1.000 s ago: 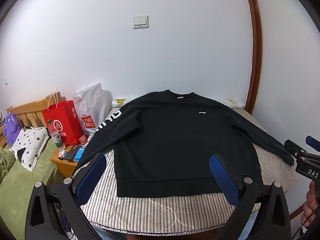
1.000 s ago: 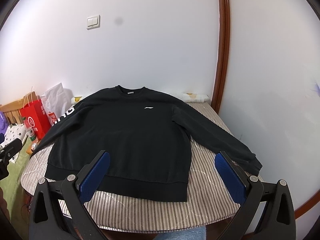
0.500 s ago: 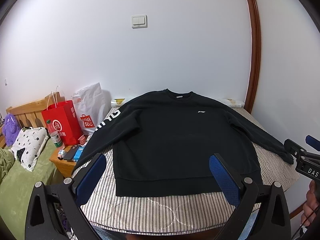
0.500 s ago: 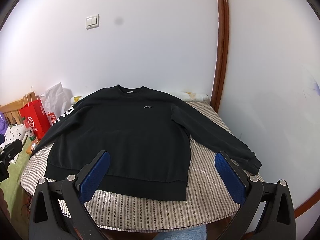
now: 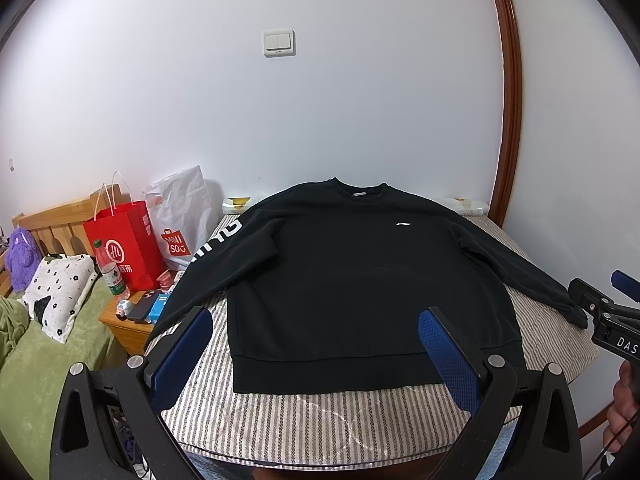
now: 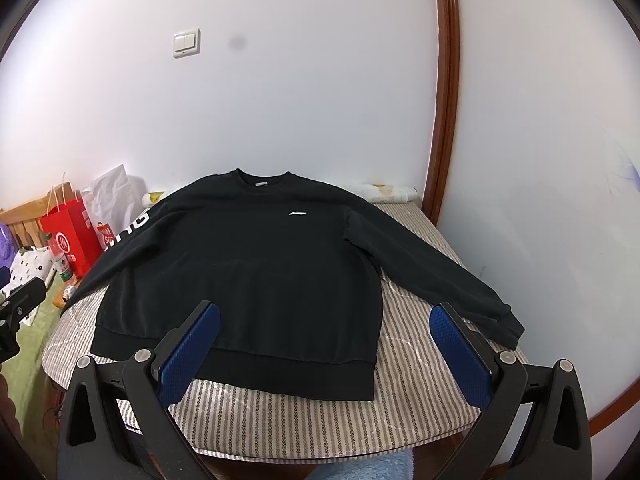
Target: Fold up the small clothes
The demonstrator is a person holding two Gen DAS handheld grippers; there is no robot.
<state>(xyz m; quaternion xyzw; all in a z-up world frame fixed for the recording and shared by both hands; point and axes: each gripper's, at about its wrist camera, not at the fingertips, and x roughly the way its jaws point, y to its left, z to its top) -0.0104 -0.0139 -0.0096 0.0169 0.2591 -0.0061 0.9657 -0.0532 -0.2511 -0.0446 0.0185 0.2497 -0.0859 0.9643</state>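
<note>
The black long-sleeved cotton sweatshirt (image 6: 256, 268) lies flat on the striped bed (image 6: 320, 420), hem toward both wide, empty hand-held grippers, its right cuff nearest the right hand-held gripper (image 6: 324, 344)

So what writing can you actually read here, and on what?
"MINI SOG" as it reads: white plastic bag.
"DAS", cut off: right hand-held gripper.
Red paper bag: round logo, characters unreadable.
Sweatshirt sleeve letters: partly hidden.
Bottle label: too small.
</note>
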